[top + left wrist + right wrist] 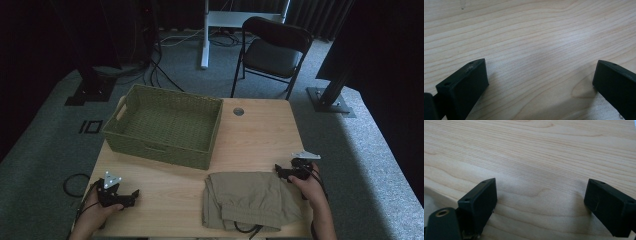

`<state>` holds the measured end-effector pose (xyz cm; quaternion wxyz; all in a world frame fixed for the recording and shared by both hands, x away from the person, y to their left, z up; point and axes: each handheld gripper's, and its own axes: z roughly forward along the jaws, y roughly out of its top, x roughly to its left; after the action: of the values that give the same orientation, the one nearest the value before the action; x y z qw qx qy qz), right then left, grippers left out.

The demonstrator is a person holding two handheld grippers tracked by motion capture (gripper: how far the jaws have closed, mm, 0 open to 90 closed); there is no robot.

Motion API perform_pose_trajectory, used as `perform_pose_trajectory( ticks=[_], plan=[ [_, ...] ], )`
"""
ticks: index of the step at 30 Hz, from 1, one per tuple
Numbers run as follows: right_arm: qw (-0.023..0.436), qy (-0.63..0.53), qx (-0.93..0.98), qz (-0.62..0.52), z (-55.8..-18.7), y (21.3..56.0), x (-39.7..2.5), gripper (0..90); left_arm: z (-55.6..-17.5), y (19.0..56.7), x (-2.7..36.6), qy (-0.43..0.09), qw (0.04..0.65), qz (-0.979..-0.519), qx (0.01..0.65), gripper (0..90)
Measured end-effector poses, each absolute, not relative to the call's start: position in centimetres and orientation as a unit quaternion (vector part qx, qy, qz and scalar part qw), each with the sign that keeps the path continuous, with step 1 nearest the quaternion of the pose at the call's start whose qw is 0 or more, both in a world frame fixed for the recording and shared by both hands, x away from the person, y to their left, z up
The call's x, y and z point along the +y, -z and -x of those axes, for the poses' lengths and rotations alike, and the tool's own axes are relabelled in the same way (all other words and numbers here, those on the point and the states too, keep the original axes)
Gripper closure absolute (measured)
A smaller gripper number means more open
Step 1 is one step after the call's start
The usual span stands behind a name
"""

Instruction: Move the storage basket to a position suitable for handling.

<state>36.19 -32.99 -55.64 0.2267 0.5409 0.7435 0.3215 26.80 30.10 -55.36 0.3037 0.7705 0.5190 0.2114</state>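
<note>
Nearest the person, the folded khaki garment (250, 200) lies at about five o'clock on the wooden surface (260, 130), its near edge hanging close to the front lip with a dark cord looping out beneath it. The right tool (280, 171) rests just beside the cloth's far right corner, at roughly four o'clock, jaws spread wide over bare wood with nothing between them, as the right gripper view confirms. The left tool (134, 194) sits well apart from the cloth at about seven o'clock, its jaws likewise spread and empty. The likely trouble starts here: a one-sided pinch at that corner could peel only the top layer, so the fold would fall open as it lifts, and a drag toward the near edge could slide the garment off the front. The cord may also snag. Farther off, at about eleven o'clock, the green woven basket (165, 125) stands open; if the cloth is carried there drooping, a trailing leg could catch on its near wall and drape over it instead of dropping inside
</note>
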Motion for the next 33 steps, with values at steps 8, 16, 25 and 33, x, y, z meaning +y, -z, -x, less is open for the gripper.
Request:
perform_pose_trajectory(
  ticks=[8, 16, 25, 33],
  plan=[
    [0.222, -0.325, 0.751, -0.53, -36.2, 55.6, -32.9, 10.9, -26.7, 55.3, 30.6, -0.204, 0.308, -0.783, 0.501, 0.8],
    [0.206, -0.341, 0.752, -0.525, -36.5, 55.5, -32.5, 13.0, -27.0, 55.3, 31.3, -0.208, 0.31, -0.783, 0.497, 0.8],
    [0.21, -0.347, 0.751, -0.52, -37.0, 53.9, -31.4, 12.9, -28.0, 54.8, 32.1, -0.209, 0.32, -0.778, 0.498, 0.8],
    [0.205, -0.354, 0.75, -0.521, -37.3, 52.9, -30.0, 12.0, -28.9, 54.0, 33.0, -0.219, 0.326, -0.773, 0.499, 0.8]
  ],
)
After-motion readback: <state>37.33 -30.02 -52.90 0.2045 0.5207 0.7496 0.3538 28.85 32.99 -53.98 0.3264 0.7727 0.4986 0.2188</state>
